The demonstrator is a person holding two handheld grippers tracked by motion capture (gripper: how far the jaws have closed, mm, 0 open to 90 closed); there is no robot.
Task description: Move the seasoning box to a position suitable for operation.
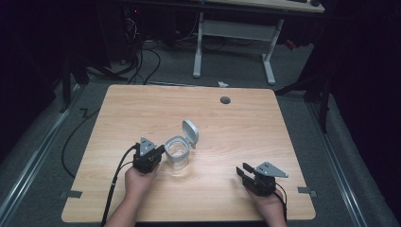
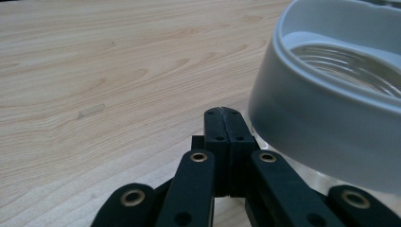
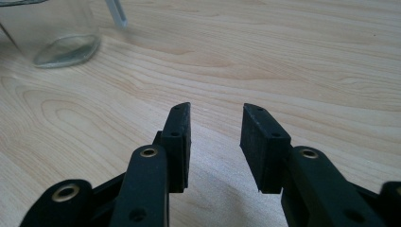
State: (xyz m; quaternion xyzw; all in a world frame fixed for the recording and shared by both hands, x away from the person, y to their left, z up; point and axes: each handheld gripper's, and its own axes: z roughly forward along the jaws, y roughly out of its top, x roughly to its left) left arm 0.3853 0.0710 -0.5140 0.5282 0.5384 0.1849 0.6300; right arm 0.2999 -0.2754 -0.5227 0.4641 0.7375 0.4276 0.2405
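Left gripper (image 2: 222, 113) closed on nothing, tips just beside glass jar (image 1: 178, 153), hinged grey lid (image 1: 190, 133) up, near desk (image 1: 142, 109) middle. Right gripper (image 3: 216, 130) jaws parted, empty, toward front right corner.

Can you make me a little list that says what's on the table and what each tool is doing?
table: light wood table with a round hole near its far edge
container: clear glass jar with a grey rim, standing upright
lid: grey flip lid, open, tilted up behind the jar
left tool: left tool shut, empty, right beside the jar's rim
right tool: right tool open, empty, low over bare table, away from the jar
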